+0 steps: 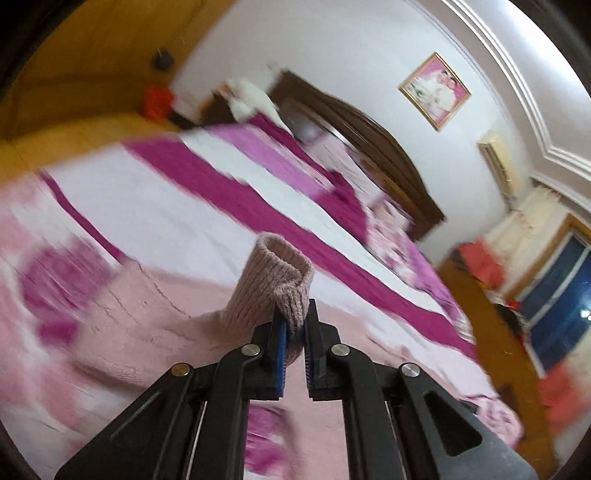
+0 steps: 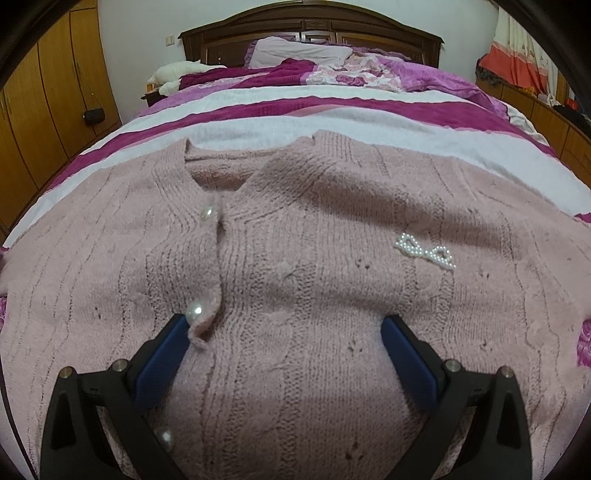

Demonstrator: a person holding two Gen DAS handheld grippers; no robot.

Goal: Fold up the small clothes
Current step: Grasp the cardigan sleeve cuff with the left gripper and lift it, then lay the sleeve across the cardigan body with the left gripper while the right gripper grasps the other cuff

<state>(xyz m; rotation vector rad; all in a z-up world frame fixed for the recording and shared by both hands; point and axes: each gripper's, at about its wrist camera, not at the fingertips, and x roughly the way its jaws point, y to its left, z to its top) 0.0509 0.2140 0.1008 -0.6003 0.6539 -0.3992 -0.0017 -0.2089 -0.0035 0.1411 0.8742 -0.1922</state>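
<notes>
A pink knitted cardigan (image 2: 295, 266) lies spread flat, front up, on the bed, with pearl buttons (image 2: 207, 213) and a beaded bow (image 2: 424, 251) on its chest. My right gripper (image 2: 284, 332) rests over its lower front, open, its blue pads (image 2: 406, 354) wide apart on the knit. In the left wrist view my left gripper (image 1: 294, 325) is shut on the ribbed cuff (image 1: 277, 280) of the cardigan's sleeve, which is lifted off the bed; the rest of the cardigan (image 1: 140, 317) trails down to the left. That view is tilted and blurred.
The bedspread (image 2: 332, 114) has magenta and white stripes. Pillows (image 2: 299, 51) and a dark wooden headboard (image 2: 310, 22) stand at the far end. Wooden wardrobes (image 2: 48, 103) line the left side; a window with curtains (image 1: 554, 280) is on the right.
</notes>
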